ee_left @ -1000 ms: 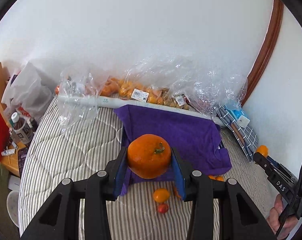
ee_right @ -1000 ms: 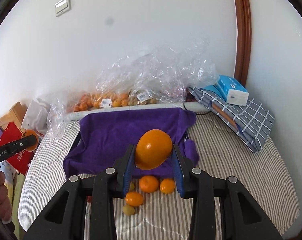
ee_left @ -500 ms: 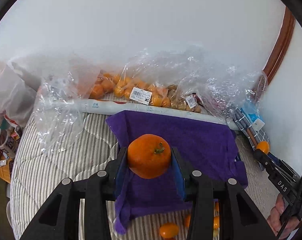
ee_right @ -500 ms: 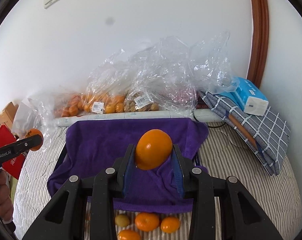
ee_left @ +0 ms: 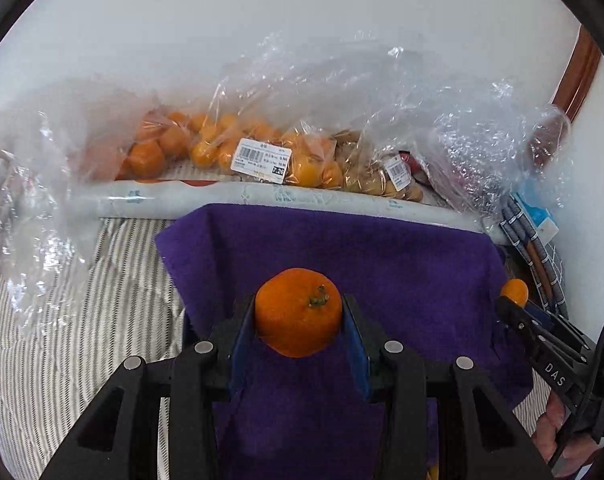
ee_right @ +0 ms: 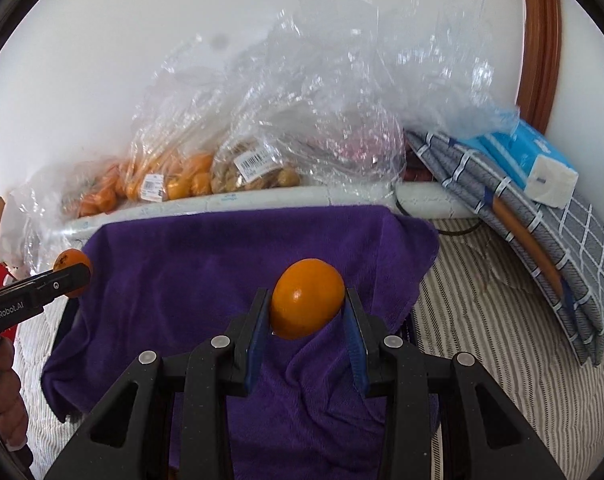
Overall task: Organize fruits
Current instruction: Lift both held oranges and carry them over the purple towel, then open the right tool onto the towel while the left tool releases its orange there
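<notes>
The left gripper (ee_left: 298,314) is clamped on a mandarin (ee_left: 298,312), a squat, dimpled orange fruit with a dry green-brown stem nub facing up. Its blue pads (ee_left: 241,336) press the fruit from both sides, and it hangs above the purple towel (ee_left: 381,264). The right gripper (ee_right: 306,312) is closed the same way on a smooth orange fruit (ee_right: 306,305), glossier and more egg-shaped, with no stem showing, also held over the towel. That makes two fruits held, one per gripper.

The towel is a thick, nappy terry cloth, deep violet, draped in soft folds over something raised; what lies under it cannot be made out. It rests on a mattress (ee_right: 501,360) of quilted fabric with fine grey and white stripes.

Along the white wall behind, a long white tube (ee_left: 262,196) lies across the bed. Behind it sit crinkled clear plastic bags (ee_right: 302,100), glossy and crumpled. One bag of small oranges (ee_left: 206,148) carries a white barcode label; another bag of pale brown round fruits (ee_right: 258,176) carries a second label. Their exact number is hard to count through the film, perhaps three or four bags.

At the right edge lies a folded grey checked cloth (ee_right: 541,232) with white grid lines, and on it a blue and white tissue pack (ee_right: 533,160). A curved brown wooden frame (ee_right: 539,40) rises behind.
</notes>
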`<state>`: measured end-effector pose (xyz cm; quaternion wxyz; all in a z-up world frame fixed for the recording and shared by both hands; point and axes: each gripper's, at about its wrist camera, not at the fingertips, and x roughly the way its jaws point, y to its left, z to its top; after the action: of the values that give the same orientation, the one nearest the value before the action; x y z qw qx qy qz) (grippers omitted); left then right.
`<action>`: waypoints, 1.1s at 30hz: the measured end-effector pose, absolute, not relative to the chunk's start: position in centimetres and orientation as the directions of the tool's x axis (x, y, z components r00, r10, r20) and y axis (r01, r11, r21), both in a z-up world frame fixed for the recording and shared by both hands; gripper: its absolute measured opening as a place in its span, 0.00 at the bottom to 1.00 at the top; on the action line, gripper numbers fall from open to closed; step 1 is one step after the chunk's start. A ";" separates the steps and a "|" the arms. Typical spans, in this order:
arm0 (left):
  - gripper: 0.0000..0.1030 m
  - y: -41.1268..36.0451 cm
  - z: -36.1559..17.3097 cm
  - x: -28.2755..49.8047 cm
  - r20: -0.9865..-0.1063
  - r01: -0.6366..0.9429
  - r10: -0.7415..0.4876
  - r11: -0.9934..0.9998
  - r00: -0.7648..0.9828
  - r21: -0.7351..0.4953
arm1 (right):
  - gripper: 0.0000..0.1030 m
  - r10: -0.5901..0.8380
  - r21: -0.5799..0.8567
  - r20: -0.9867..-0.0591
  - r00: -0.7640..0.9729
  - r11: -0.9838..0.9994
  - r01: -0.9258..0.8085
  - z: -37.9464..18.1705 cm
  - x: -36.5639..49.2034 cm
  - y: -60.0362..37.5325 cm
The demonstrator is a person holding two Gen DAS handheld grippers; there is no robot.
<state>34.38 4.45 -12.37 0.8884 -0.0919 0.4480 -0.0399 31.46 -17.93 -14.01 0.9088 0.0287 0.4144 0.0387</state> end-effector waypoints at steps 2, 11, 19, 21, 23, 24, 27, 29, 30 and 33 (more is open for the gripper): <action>0.39 4.2 -13.1 34.9 -0.797 -0.014 -0.152 0.980 0.585 -0.198 | 0.35 0.093 0.085 -0.765 0.638 0.995 -0.043 -15.0 32.1 -18.1; 0.39 3.5 -15.5 36.5 -0.831 -0.002 -0.167 0.980 0.531 -0.198 | 0.35 0.086 0.077 -0.801 0.592 0.996 -0.040 -17.2 33.3 -18.1; 0.39 3.5 -16.2 36.7 -0.845 -0.009 -0.168 0.980 0.508 -0.200 | 0.35 0.078 0.052 -0.818 0.570 0.997 -0.061 -18.1 33.8 -17.2; 0.39 3.4 -16.4 36.7 -0.847 -0.008 -0.170 0.979 0.504 -0.202 | 0.36 0.084 0.061 -0.822 0.563 0.996 -0.059 -18.1 34.0 -17.2; 0.39 3.2 -16.3 36.6 -0.848 -0.001 -0.167 0.981 0.502 -0.194 | 0.39 0.088 0.064 -0.826 0.557 0.996 -0.062 -17.9 33.9 -17.4; 0.40 3.1 -16.3 36.5 -0.848 0.003 -0.172 0.980 0.502 -0.197 | 0.42 0.088 0.062 -0.827 0.556 0.996 -0.065 -17.7 33.8 -17.4; 0.45 3.0 -15.6 36.0 -0.841 0.012 -0.175 0.980 0.512 -0.196 | 0.60 0.070 0.035 -0.813 0.579 0.997 -0.071 -16.5 32.9 -17.4; 0.51 3.1 -14.8 35.3 -0.840 0.002 -0.163 0.982 0.517 -0.190 | 0.68 0.062 0.022 -0.794 0.605 0.997 -0.073 -15.5 32.0 -17.3; 0.52 3.1 -14.3 34.8 -0.838 -0.002 -0.158 0.983 0.522 -0.186 | 0.69 0.053 0.015 -0.782 0.621 0.998 -0.067 -14.8 31.3 -17.3; 0.52 3.3 -12.6 32.9 -0.825 -0.011 -0.139 0.985 0.547 -0.173 | 0.69 0.036 0.008 -0.753 0.657 0.999 -0.047 -13.2 29.4 -17.4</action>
<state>32.91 3.34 -12.64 0.8760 -0.0789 0.4744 -0.0364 29.42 -17.42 -13.22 0.9101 -0.0063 0.4136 0.0229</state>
